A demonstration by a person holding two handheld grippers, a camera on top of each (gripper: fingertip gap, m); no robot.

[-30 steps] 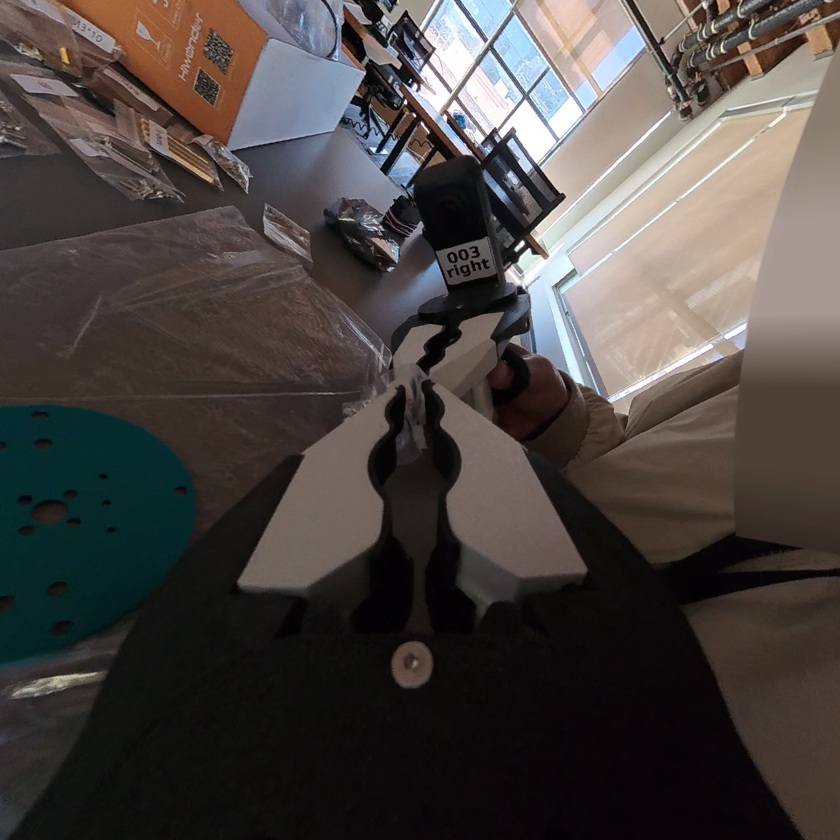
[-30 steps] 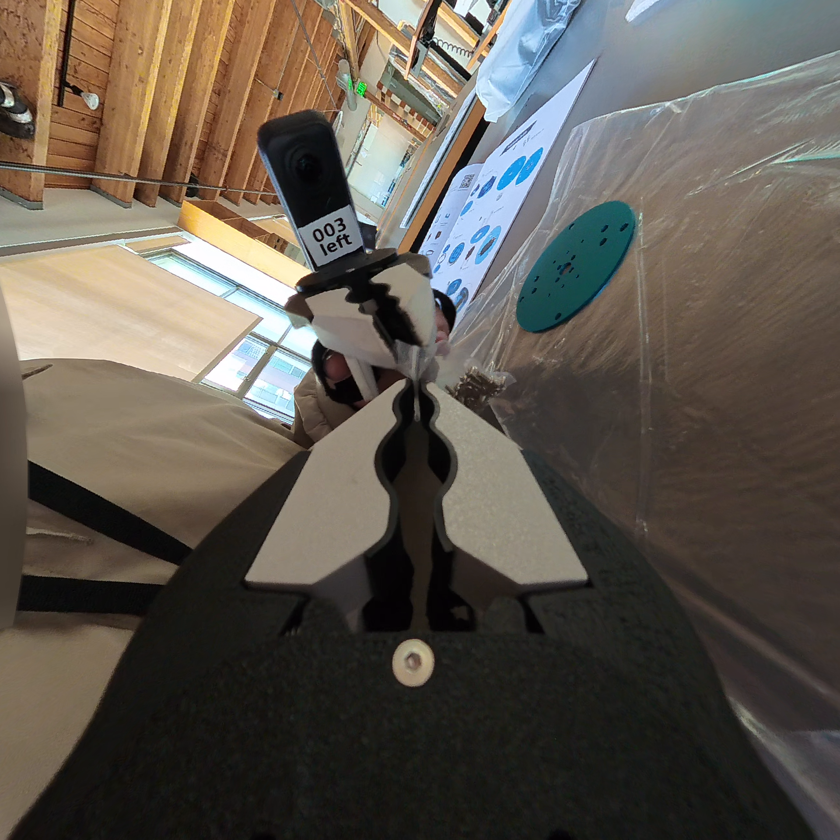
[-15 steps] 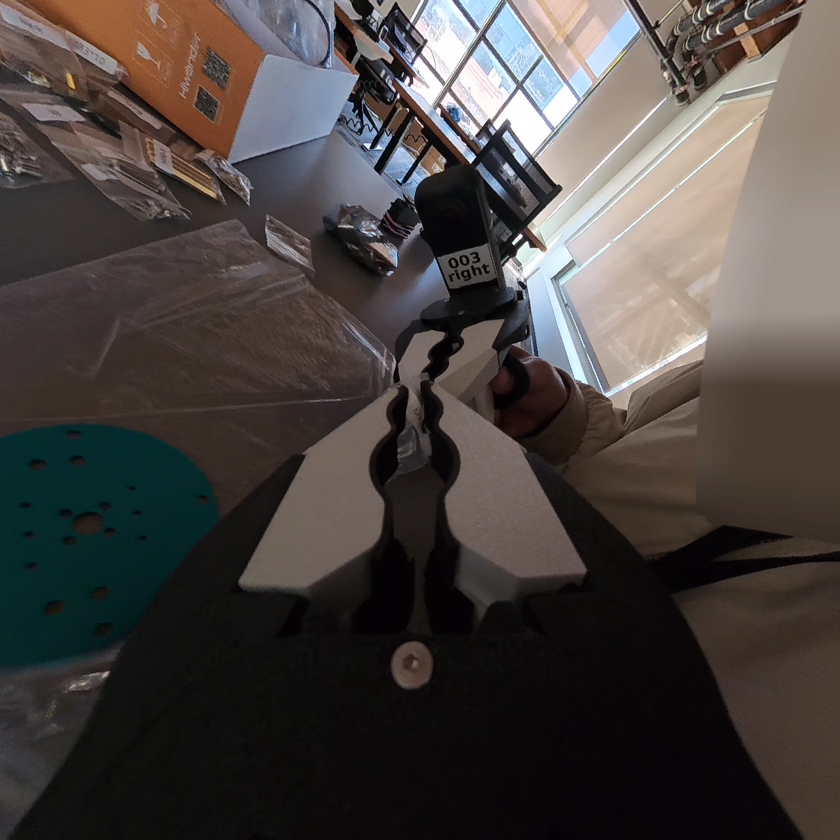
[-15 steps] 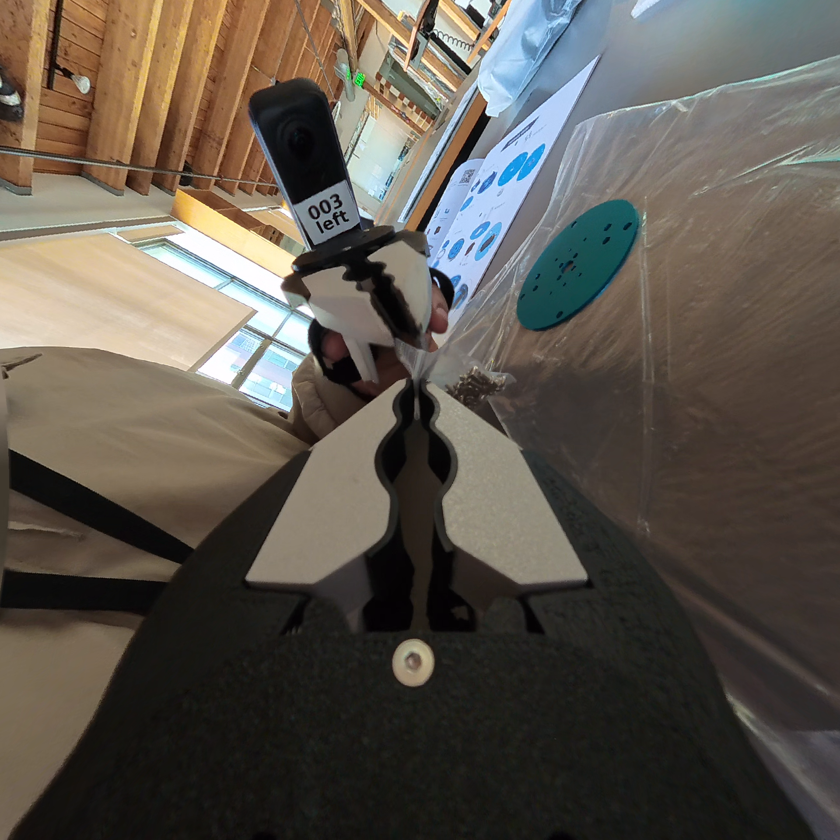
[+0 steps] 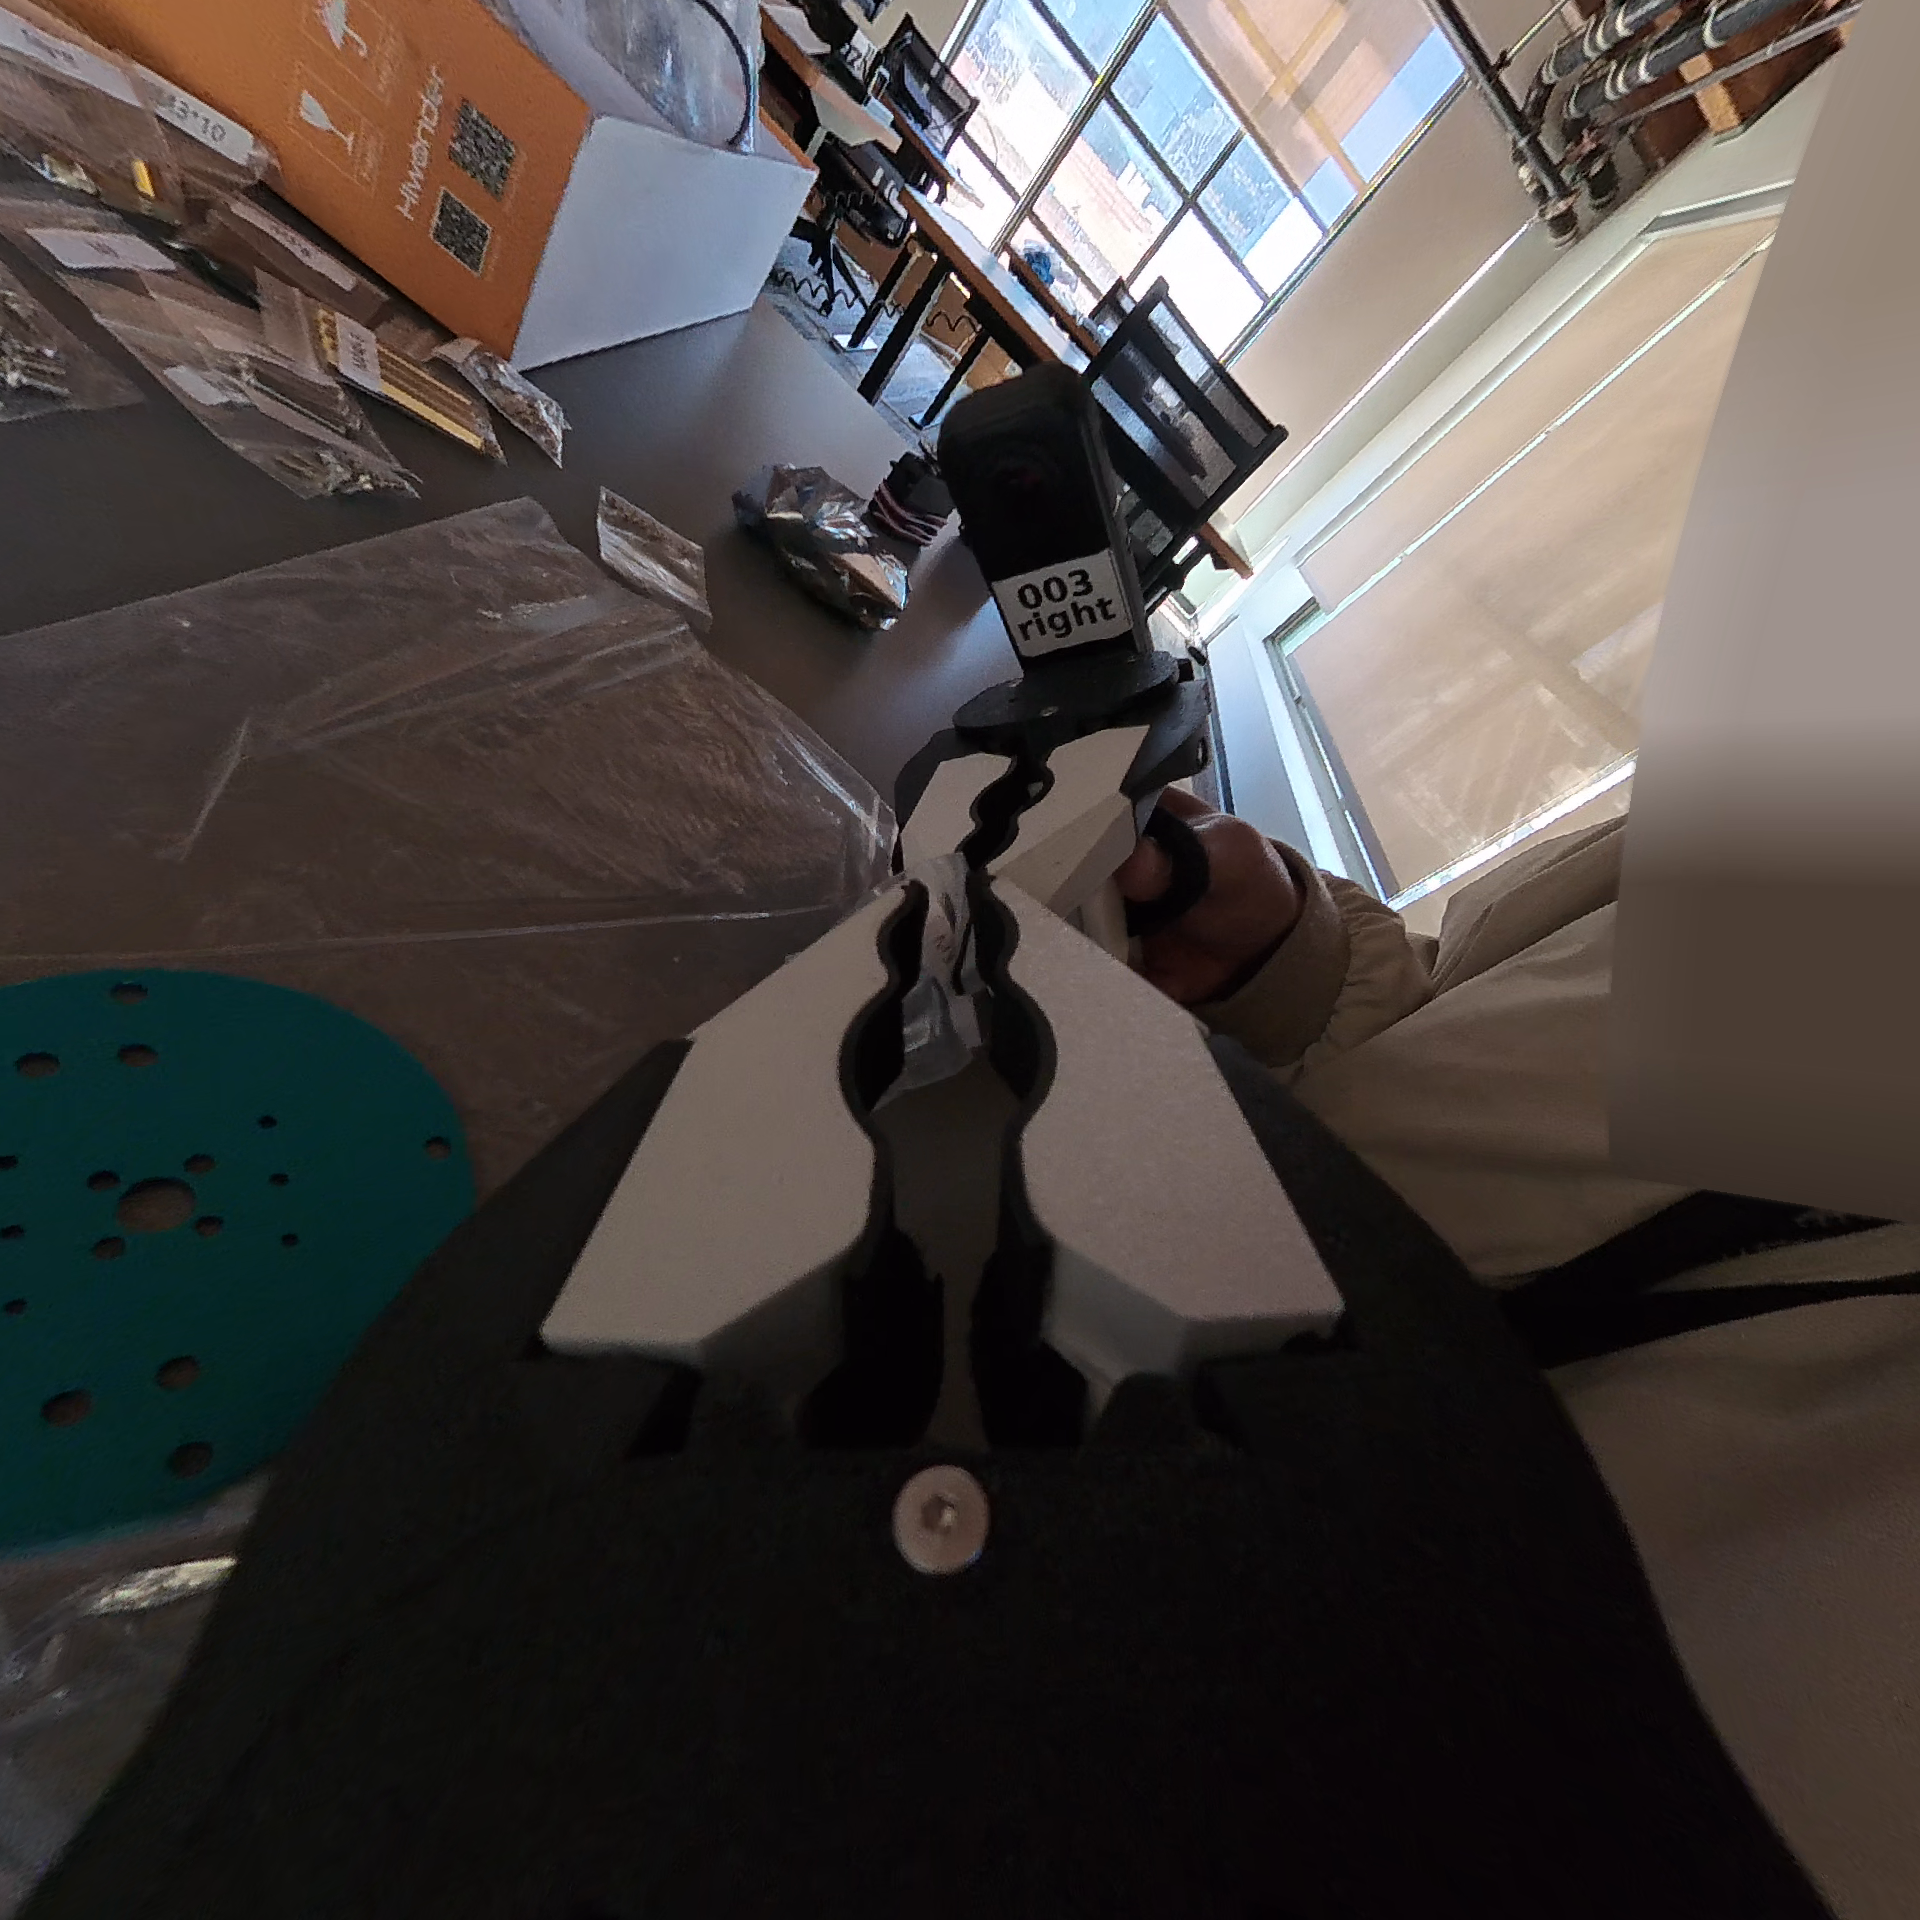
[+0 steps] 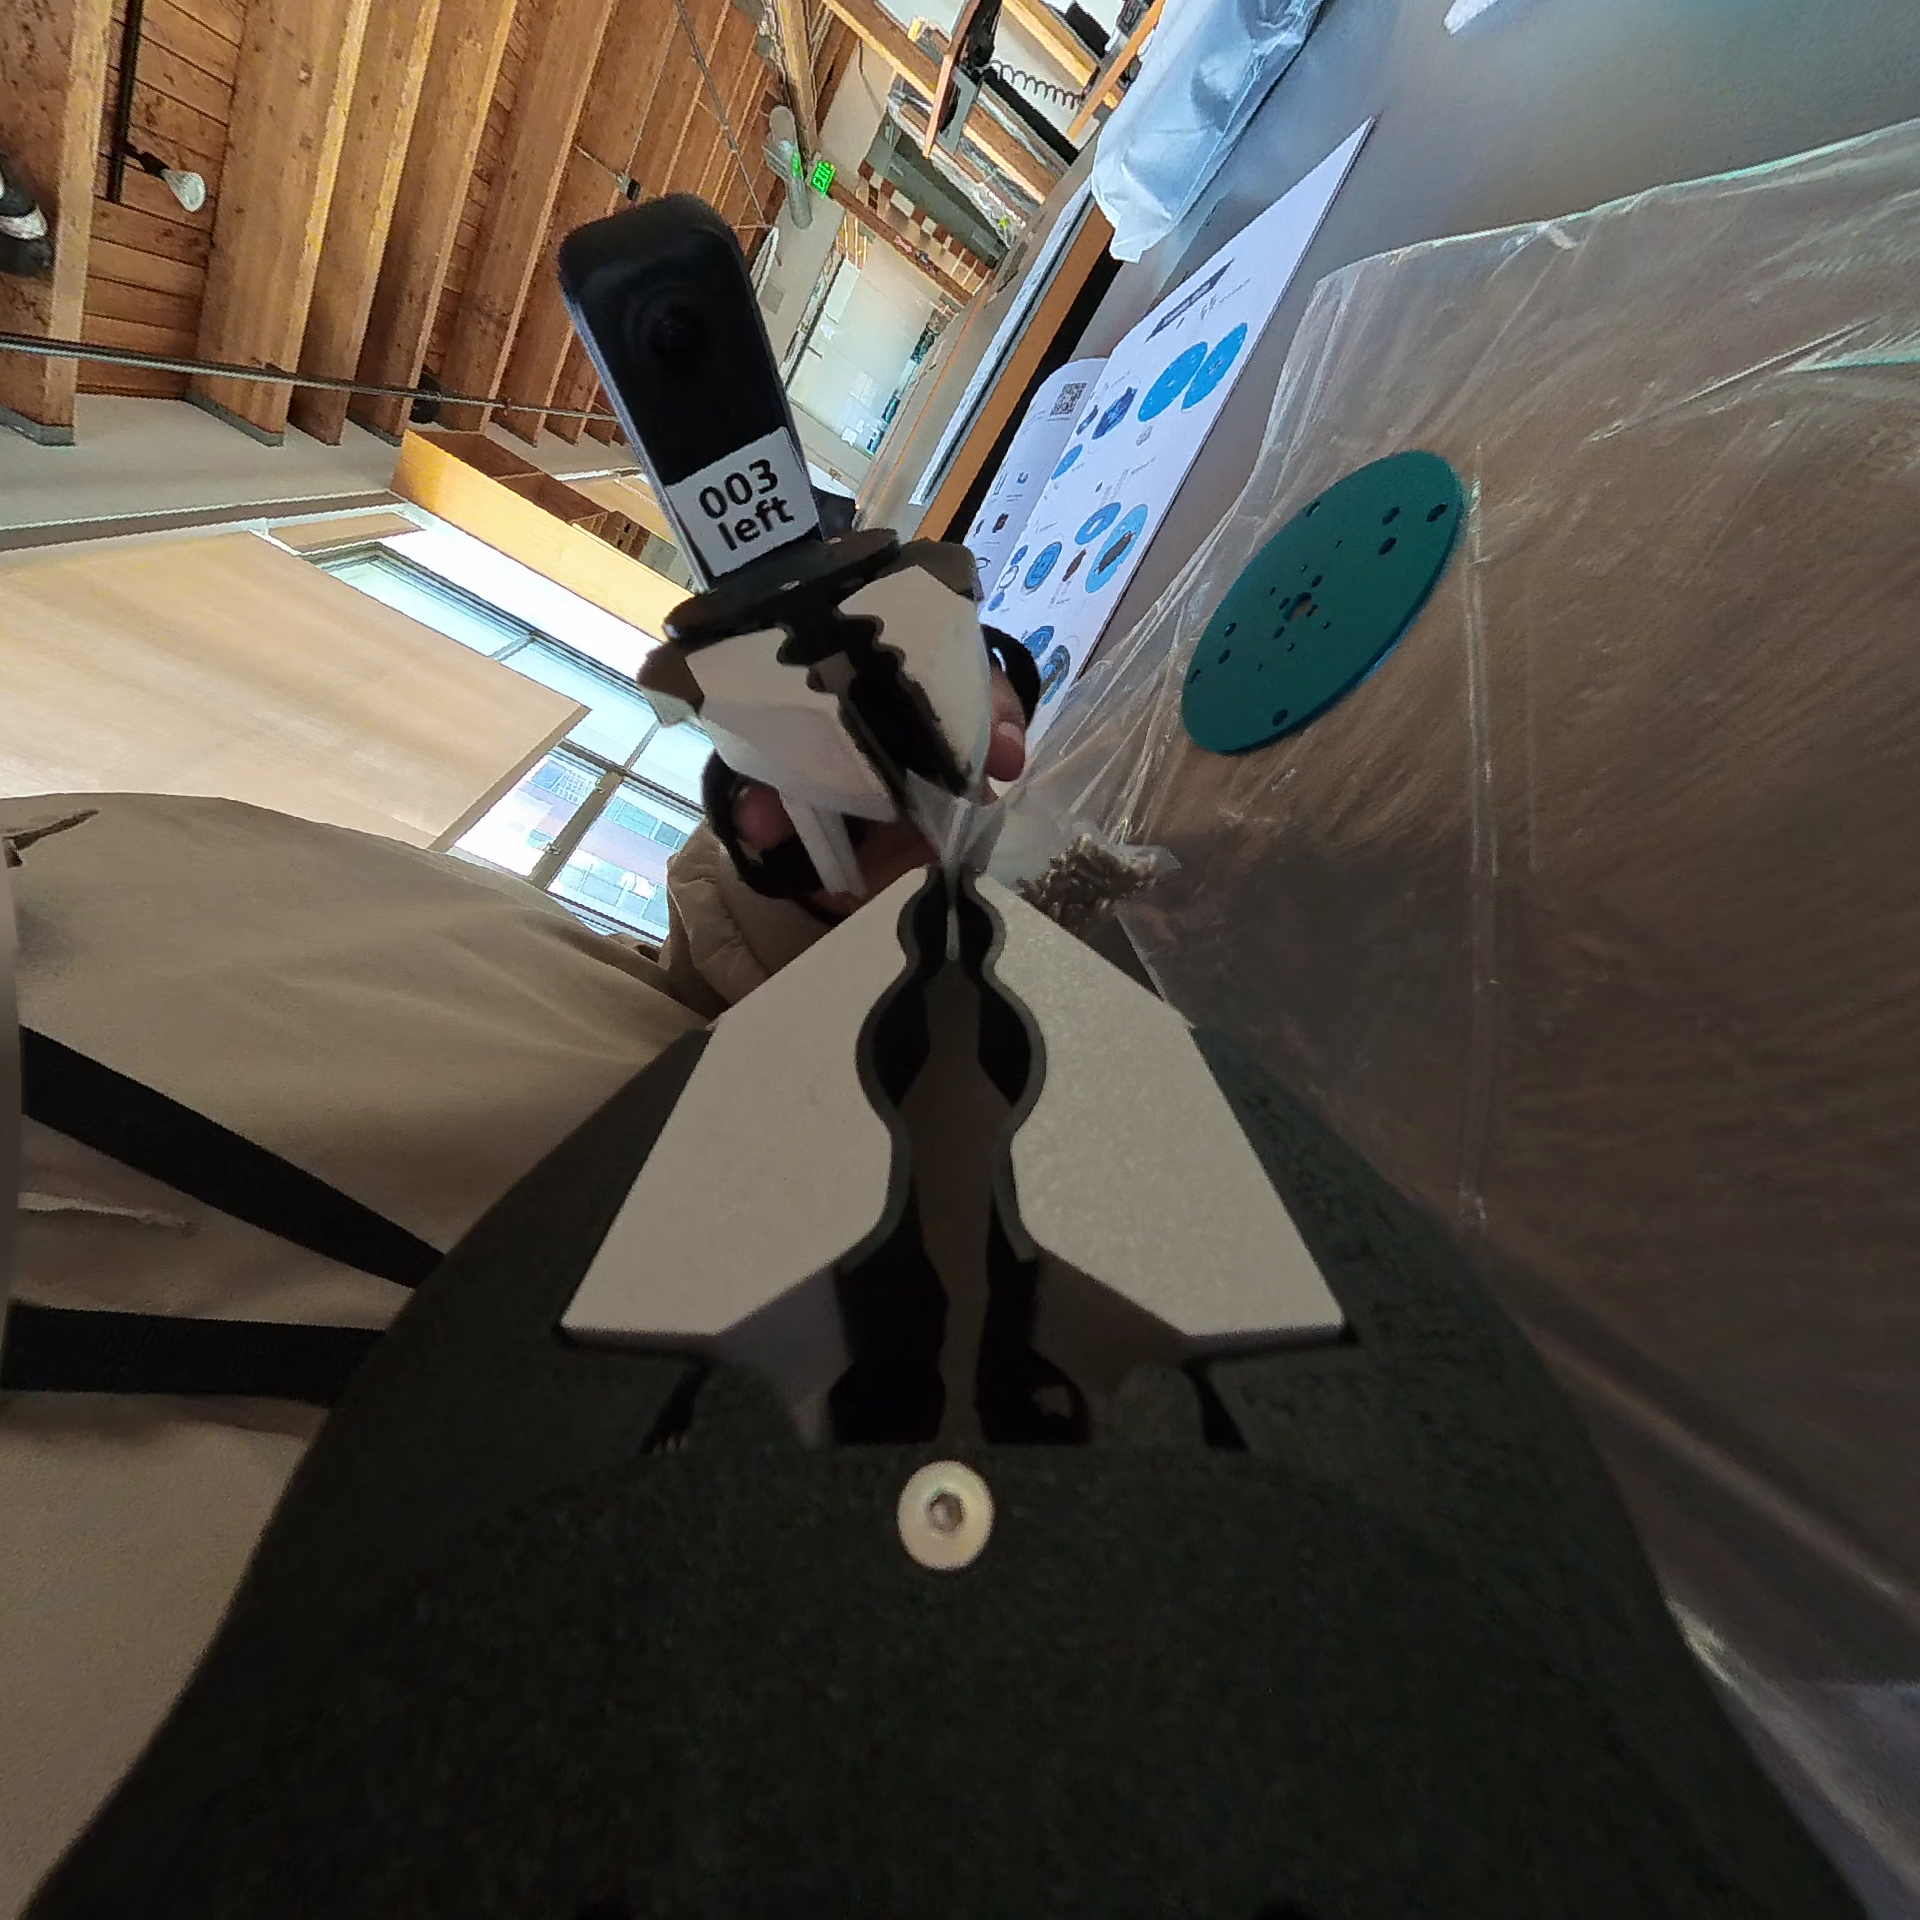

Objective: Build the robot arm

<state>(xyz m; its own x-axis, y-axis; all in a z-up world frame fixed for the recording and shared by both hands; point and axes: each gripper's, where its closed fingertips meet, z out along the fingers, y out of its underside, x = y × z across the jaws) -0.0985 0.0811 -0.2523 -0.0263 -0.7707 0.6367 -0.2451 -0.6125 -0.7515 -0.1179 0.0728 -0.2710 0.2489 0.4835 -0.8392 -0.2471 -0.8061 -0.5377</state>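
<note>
Left wrist view: my left gripper (image 5: pixel 951 904) and right gripper (image 5: pixel 961 847) both pinch one small clear plastic bag (image 5: pixel 940 1013), tips meeting, round teal drilled plate (image 5: pixel 156 1226) at nine o'clock

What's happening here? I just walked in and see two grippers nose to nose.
A person holds a gripper in each hand, tips almost meeting above a dark table. The left gripper and the right gripper are both shut on the same small clear plastic bag, each pinching one side of it. A teal disc with holes lies on a large clear plastic sheet beside them. Farther back sit small bags of hardware and an orange and white box.
</note>
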